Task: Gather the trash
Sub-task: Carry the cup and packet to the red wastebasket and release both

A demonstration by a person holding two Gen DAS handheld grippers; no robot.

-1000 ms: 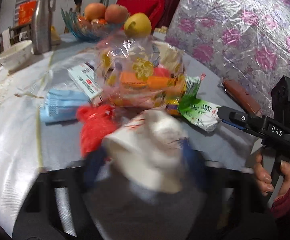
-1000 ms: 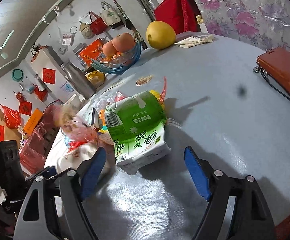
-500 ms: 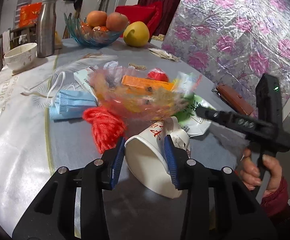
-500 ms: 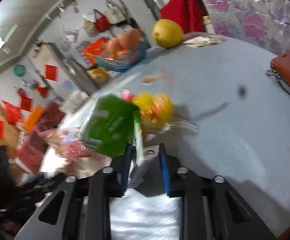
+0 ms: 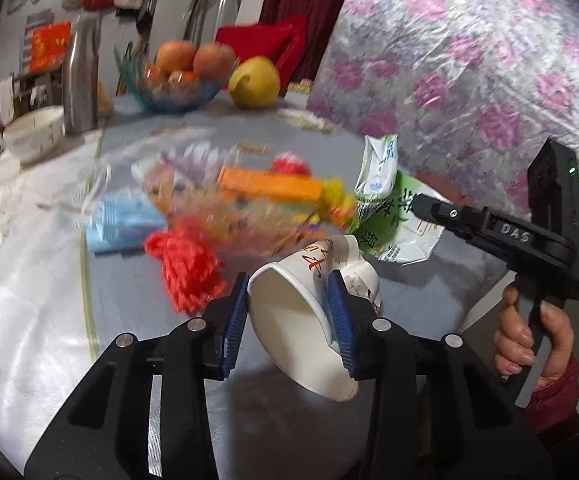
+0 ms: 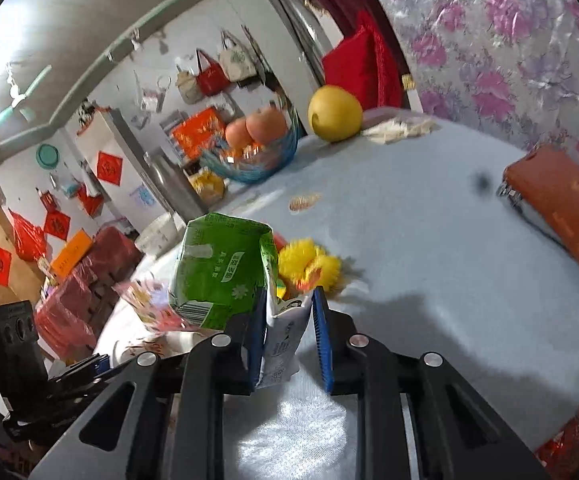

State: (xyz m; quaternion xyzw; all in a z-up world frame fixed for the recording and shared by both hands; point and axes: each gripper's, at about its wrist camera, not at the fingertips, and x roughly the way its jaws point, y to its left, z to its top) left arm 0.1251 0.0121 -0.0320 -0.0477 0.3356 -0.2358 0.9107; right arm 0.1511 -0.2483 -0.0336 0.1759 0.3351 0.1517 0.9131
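Left wrist view: my left claw (image 5: 287,312) pinches a white paper cup (image 5: 301,332), tipped on its side above the near edge of the desk (image 5: 41,320). Beyond it lie a red mesh bundle (image 5: 187,268), a blue mask (image 5: 121,226) and a blurred clear bag (image 5: 245,204) of wrappers near the desk's middle. My right claw (image 6: 289,334) grips the white end of a green pack (image 6: 221,272), lifted off the desk. A fruit bowl (image 5: 171,86) and a yellow fruit (image 5: 254,82) stand at the far edge.
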